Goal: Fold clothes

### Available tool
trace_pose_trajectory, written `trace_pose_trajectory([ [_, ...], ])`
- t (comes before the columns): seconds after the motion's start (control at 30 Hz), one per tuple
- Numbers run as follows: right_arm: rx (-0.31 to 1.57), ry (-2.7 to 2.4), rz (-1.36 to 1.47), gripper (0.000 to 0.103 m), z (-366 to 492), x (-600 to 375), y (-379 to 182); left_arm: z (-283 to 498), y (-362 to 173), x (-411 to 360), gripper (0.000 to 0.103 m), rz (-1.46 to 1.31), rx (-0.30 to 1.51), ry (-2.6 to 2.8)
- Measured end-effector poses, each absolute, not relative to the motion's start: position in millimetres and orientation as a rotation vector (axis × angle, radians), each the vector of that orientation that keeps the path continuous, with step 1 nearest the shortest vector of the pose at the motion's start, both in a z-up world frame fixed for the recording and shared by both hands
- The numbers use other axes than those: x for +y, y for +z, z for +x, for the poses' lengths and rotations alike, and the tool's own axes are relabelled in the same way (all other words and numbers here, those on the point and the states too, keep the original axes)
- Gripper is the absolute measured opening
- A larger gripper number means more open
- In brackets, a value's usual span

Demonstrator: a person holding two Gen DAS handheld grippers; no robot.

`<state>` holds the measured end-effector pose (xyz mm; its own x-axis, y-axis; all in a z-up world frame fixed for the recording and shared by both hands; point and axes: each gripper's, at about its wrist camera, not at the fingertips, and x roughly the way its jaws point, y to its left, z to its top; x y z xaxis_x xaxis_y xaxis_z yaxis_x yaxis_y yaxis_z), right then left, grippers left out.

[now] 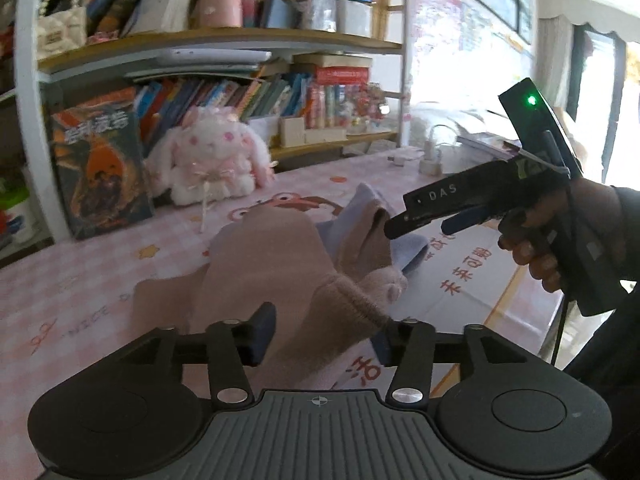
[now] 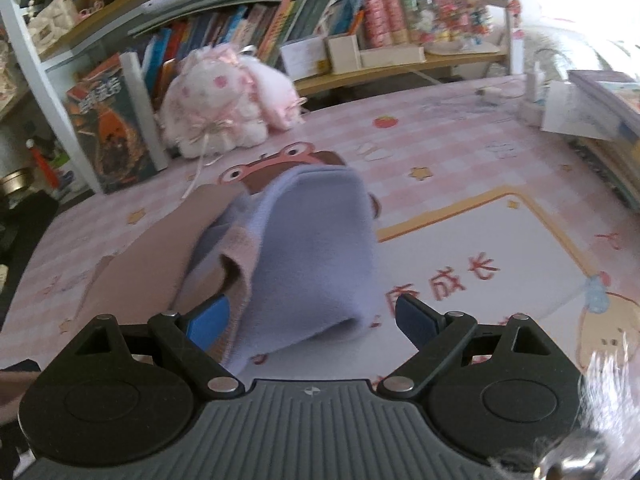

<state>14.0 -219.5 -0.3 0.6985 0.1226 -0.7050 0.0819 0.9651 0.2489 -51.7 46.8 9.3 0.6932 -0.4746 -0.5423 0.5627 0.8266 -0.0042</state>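
Garment (image 1: 280,264) on table (image 1: 80,280), left tongs (image 1: 320,332) spread around it, right tongs (image 2: 312,316) spread

left gripper (image 1: 320,334) jaws spread wide; right gripper (image 2: 312,320) jaws wide too, hand (image 1: 560,232) wrapped round its handle.

Pink garment (image 1: 288,264) on counter (image 1: 80,292).
My left hand-held gripper (image 1: 320,340) straddles its fuzzy fold; right hand-held gripper (image 1: 420,228) near.

garment (image 2: 312,240) on table (image 2: 460,152) | plush toy (image 2: 224,108) behind | bookshelf (image 2: 360,12) rearmost
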Motion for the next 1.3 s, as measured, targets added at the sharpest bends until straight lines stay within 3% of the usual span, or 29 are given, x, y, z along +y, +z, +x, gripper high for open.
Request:
trace_pose_trajectory([
  [0.03, 0.804, 0.037, 0.273, 0.091, 17, -219, -1, -54, 10, 48, 0.057, 0.161, 0.557, -0.559],
  [0.1, 0.812, 0.066, 0.274, 0.091, 24, -217, -1, -59, 11, 49, 0.071, 0.144, 0.550, -0.507],
  [0.33, 0.849, 0.165, 0.221, 0.075, 48, -212, -5, -66, 25, 39, 0.077, 0.040, 0.522, -0.316],
  [0.63, 0.876, 0.305, 0.196, 0.021, 58, -246, -4, -54, 23, -17, 0.081, 0.013, 0.566, -0.066],
  [0.7, 0.890, 0.372, 0.219, 0.002, 55, -254, -3, -53, 20, -32, 0.081, 0.048, 0.579, -0.040],
  [1.3, 0.992, 0.666, 0.188, 0.001, 20, -300, -13, -52, 1, -124, 0.081, 0.321, 0.650, 0.079],
])
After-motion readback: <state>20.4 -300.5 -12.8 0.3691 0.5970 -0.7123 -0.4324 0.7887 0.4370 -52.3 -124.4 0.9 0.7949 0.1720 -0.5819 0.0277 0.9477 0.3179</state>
